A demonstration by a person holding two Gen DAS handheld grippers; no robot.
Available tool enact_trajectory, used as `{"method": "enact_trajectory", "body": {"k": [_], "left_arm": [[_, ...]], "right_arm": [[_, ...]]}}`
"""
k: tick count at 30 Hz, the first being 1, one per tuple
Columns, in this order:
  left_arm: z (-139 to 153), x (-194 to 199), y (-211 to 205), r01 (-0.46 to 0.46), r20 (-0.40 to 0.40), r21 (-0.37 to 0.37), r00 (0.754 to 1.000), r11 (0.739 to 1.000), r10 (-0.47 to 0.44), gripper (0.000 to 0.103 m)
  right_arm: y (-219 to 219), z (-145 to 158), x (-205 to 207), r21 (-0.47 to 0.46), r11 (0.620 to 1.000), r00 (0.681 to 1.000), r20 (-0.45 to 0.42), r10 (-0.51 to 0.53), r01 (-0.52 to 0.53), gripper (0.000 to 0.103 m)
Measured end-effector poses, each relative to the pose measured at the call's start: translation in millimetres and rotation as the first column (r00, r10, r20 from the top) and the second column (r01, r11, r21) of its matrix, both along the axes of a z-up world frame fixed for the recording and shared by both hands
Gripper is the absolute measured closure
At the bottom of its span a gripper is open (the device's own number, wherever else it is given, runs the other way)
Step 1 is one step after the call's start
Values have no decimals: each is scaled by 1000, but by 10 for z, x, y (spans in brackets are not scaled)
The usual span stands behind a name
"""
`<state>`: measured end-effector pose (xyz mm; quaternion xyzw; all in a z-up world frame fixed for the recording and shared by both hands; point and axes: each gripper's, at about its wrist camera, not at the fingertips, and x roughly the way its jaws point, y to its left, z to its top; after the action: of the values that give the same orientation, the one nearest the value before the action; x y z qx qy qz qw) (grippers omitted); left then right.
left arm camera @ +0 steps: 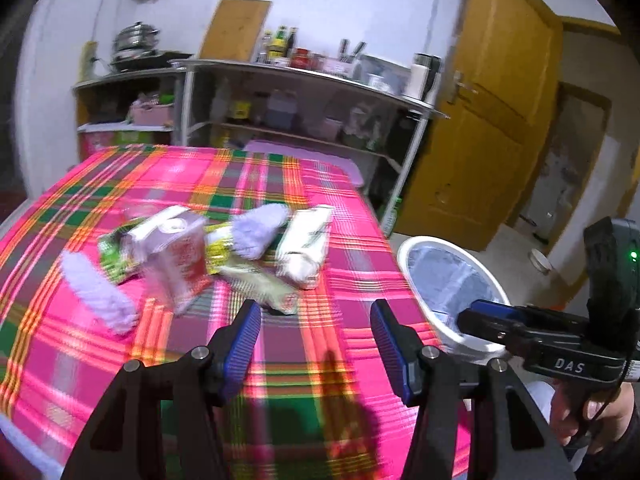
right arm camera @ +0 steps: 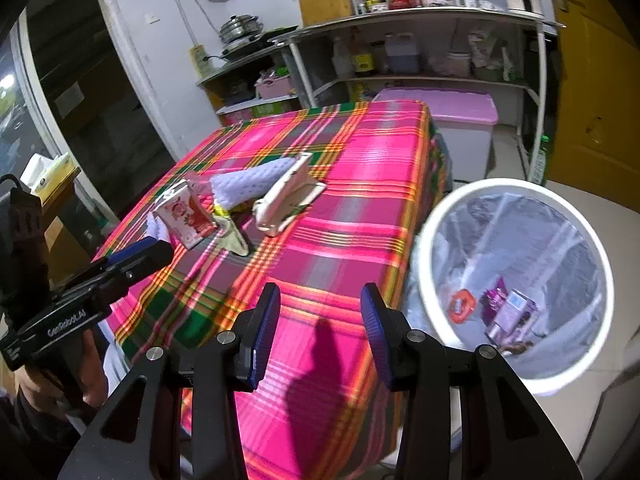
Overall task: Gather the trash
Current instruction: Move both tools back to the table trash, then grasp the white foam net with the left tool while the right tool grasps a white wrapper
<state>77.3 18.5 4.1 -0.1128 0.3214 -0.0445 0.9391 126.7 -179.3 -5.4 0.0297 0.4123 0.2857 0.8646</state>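
Observation:
Trash lies in a loose heap on the pink plaid tablecloth (left arm camera: 340, 208): a red-and-white drink carton (left arm camera: 176, 256) (right arm camera: 185, 216), white foam nets (left arm camera: 96, 292) (right arm camera: 248, 180), a white pack (left arm camera: 306, 244) (right arm camera: 288, 200) and yellow-green wrappers (left arm camera: 260, 284). My left gripper (left arm camera: 316, 344) hovers open over the cloth just short of the heap, nothing between its blue pads. My right gripper (right arm camera: 320, 332) is open and empty too, near the table's right edge. A white bin (right arm camera: 516, 280) (left arm camera: 448, 280) with a clear liner stands on the floor right of the table, holding several pieces of trash (right arm camera: 508, 312).
Metal shelves (left arm camera: 304, 92) crowded with bottles, jars and a pot stand behind the table. A pink-lidded tub (right arm camera: 460, 120) sits on the floor at the table's far end. A yellow door (left arm camera: 492, 120) hangs open to the right. A hand (left arm camera: 580, 412) holds the right gripper's handle.

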Motion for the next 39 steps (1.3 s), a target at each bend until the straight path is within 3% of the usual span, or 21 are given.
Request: {"method": "enact_trajectory", "body": {"k": [8,16,30,35,39], "left_arm": [[-37,-9,582,-177,-16,-1,984,984,177,46],[-176,50,1128,-342,-58,-33,939,939,339,46],[-451,353,1532,-459,-149,-80,883,885,445,46],[-527,419,1540,-467,-178,-63,875,882,451,46],[-558,448,1506,-461,-183,-29,875,887,449,47]], "right_arm": [[329,-24,181,-4,1000,999,-11,31,-31,60],[587,-118,435,4,999,998,-48,32,-32,60],[1014,-217,917,-1,1000,997,-80,-11,11,60],[1029,-257,985,15,1000,995,-97,-23,25,81],[1030,-252,972,23,1000,996,-92,-13,15,85]]}}
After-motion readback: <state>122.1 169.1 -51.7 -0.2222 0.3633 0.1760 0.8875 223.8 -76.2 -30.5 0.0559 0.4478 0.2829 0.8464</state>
